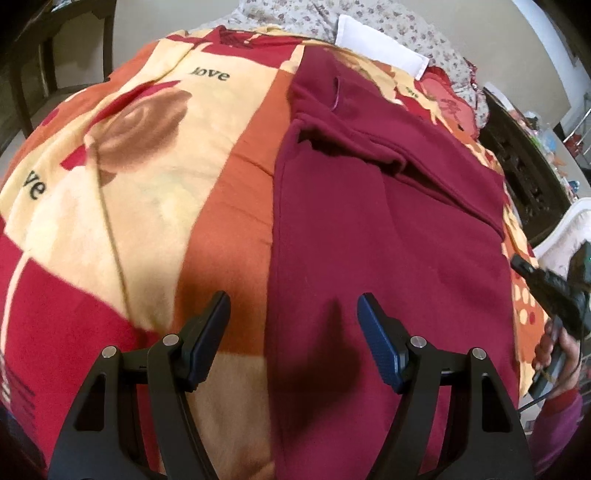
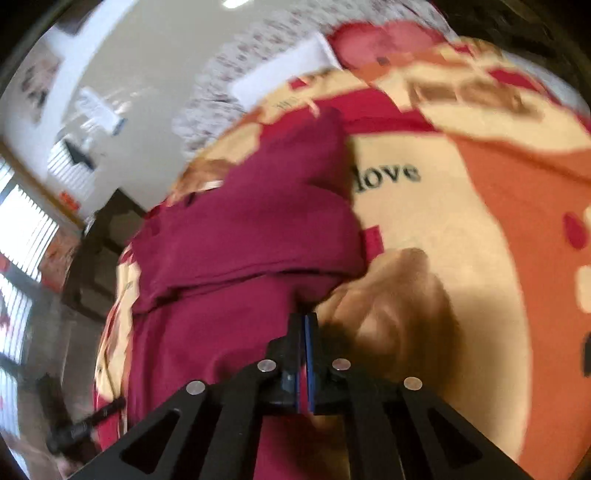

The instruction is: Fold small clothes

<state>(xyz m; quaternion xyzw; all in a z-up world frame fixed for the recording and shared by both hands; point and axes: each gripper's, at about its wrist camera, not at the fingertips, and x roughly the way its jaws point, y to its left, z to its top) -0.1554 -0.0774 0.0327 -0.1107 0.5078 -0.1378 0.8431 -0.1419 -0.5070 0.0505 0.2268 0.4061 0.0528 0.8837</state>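
A dark maroon fleece garment (image 1: 388,229) lies spread on a bed covered by a plush blanket (image 1: 147,177) printed with roses, red, orange and cream blocks and the word "love"; part of the garment is folded across its upper portion, forming a thick ridge; the left gripper (image 1: 293,325) hovers over the garment's near left edge, its black fingers and blue pads (image 1: 380,347) standing wide apart with nothing between them, one finger above the blanket and the other above the maroon cloth; the right gripper (image 2: 305,325), seen in a motion-blurred view, has its pads drawn almost together at the garment's edge beneath the folded ridge; whether cloth is pinched between them cannot be told; at the right margin of the left wrist view a hand (image 1: 561,354) in a purple sleeve holds the right gripper's black handle; beyond the blanket lie a floral sheet (image 1: 388,26) and a white folded cloth (image 1: 380,48).
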